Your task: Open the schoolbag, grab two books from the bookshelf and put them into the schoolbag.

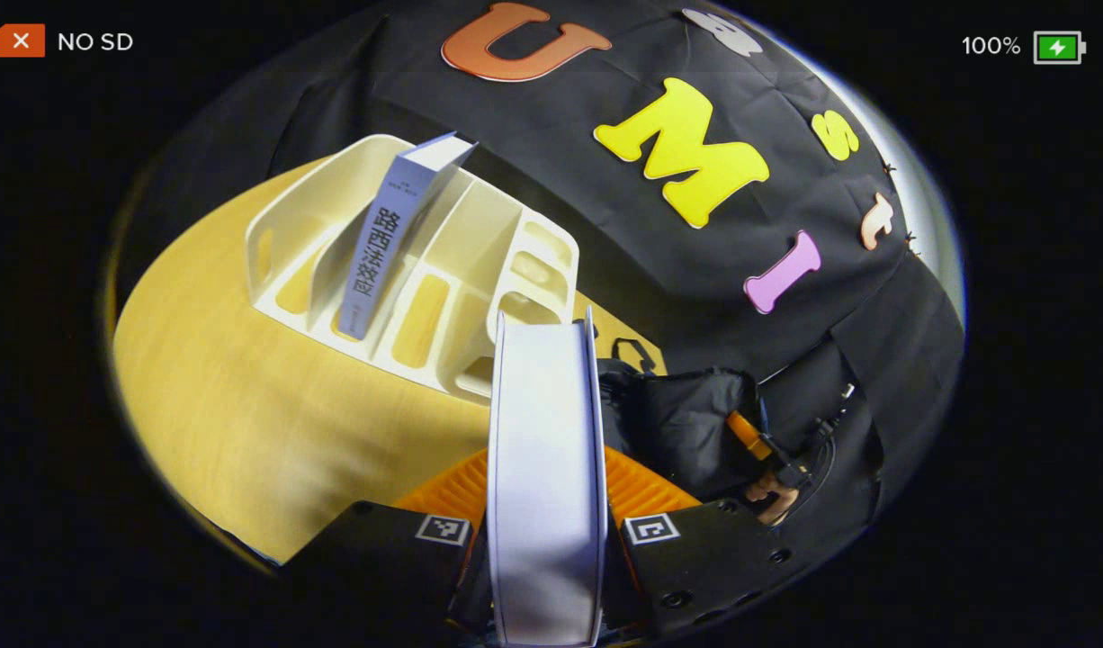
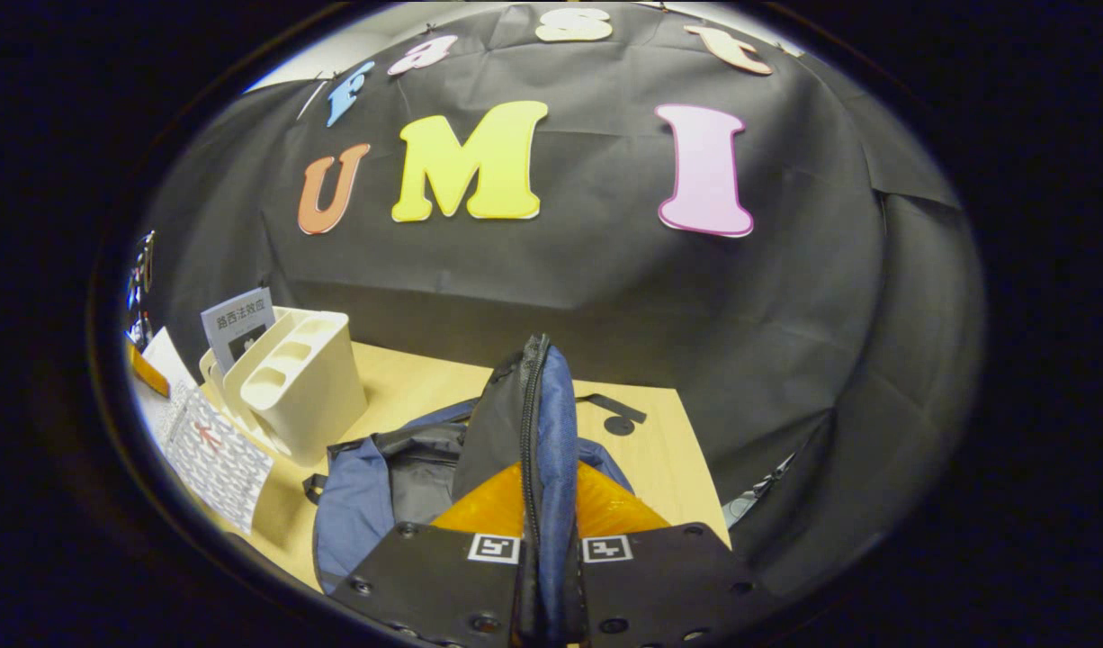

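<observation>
My left gripper (image 1: 547,490) is shut on a white book (image 1: 544,423), held edge-on above the wooden table (image 1: 246,423). Beyond it stands the cream bookshelf (image 1: 479,270) with one grey-spined book (image 1: 391,234) leaning in a slot. The dark schoolbag (image 1: 686,418) lies to the right. My right gripper (image 2: 547,508) is shut on the schoolbag's zipped flap (image 2: 541,414) and holds it upright, so the blue schoolbag (image 2: 363,490) gapes open to its left. In the right gripper view the bookshelf (image 2: 300,382) and its book (image 2: 239,326) stand at the left, with the held book's patterned cover (image 2: 214,454) in front.
The black booth wall (image 2: 605,297) closes off the table's back and right side. A black strap with a buckle (image 2: 616,416) lies on the table (image 2: 668,459) behind the bag. A hand holding the other gripper (image 1: 772,490) shows past the bag.
</observation>
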A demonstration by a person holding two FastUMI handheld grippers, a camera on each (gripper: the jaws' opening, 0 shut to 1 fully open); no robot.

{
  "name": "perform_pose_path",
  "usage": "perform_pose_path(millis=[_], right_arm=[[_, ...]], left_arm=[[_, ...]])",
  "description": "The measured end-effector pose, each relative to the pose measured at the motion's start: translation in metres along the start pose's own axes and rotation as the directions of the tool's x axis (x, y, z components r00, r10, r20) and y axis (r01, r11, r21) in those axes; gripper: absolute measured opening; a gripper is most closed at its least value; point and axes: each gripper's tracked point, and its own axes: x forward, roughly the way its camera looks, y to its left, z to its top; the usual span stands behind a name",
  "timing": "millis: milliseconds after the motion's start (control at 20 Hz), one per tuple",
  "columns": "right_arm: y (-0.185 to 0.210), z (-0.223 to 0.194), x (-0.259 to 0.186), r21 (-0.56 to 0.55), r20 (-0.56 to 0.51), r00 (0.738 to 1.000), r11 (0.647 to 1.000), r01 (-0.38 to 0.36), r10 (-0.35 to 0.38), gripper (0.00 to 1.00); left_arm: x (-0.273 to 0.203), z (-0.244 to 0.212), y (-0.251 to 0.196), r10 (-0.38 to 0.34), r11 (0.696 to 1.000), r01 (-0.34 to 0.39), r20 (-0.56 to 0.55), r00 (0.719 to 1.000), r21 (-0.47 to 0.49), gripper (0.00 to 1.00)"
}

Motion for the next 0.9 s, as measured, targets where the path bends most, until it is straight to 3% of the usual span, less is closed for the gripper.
perform_pose_path(millis=[50,150,250,400,450,550,750,900], right_arm=[[-0.001,0.000,-0.001,-0.004,-0.001,1.000,1.000,0.003,-0.003,0.11],[0.000,0.002,-0.001,-0.011,-0.007,1.000,1.000,0.010,-0.010,0.11],[0.003,0.004,-0.002,-0.018,-0.015,1.000,1.000,0.015,-0.015,0.11],[0.009,0.013,-0.004,-0.019,-0.027,0.999,1.000,0.020,-0.021,0.11],[0.012,0.017,-0.006,-0.032,-0.026,0.999,0.999,0.023,-0.024,0.11],[0.016,0.030,-0.011,-0.071,-0.011,0.999,0.997,0.037,-0.037,0.11],[0.027,0.048,-0.016,-0.117,0.007,0.999,0.992,0.046,-0.045,0.10],[0.029,0.055,-0.018,-0.114,0.018,0.999,0.992,0.046,-0.044,0.10]], left_arm=[[0.007,-0.001,-0.007,-0.036,0.999,0.036,0.011,0.999,-0.036,0.44],[0.024,-0.001,-0.019,-0.107,0.989,0.109,0.029,0.994,-0.099,0.48],[0.040,-0.002,-0.032,-0.163,0.972,0.170,0.057,0.985,-0.165,0.44],[0.073,0.002,-0.042,-0.194,0.946,0.213,0.102,0.976,-0.245,0.53],[0.086,0.000,-0.047,-0.203,0.939,0.223,0.100,0.974,-0.263,0.48],[0.111,-0.008,-0.057,-0.215,0.923,0.230,0.082,0.973,-0.308,0.48],[0.163,-0.019,-0.062,-0.125,0.942,0.148,0.094,0.988,-0.302,0.48],[0.195,-0.035,-0.092,-0.173,0.927,0.181,0.053,0.983,-0.330,0.49]])
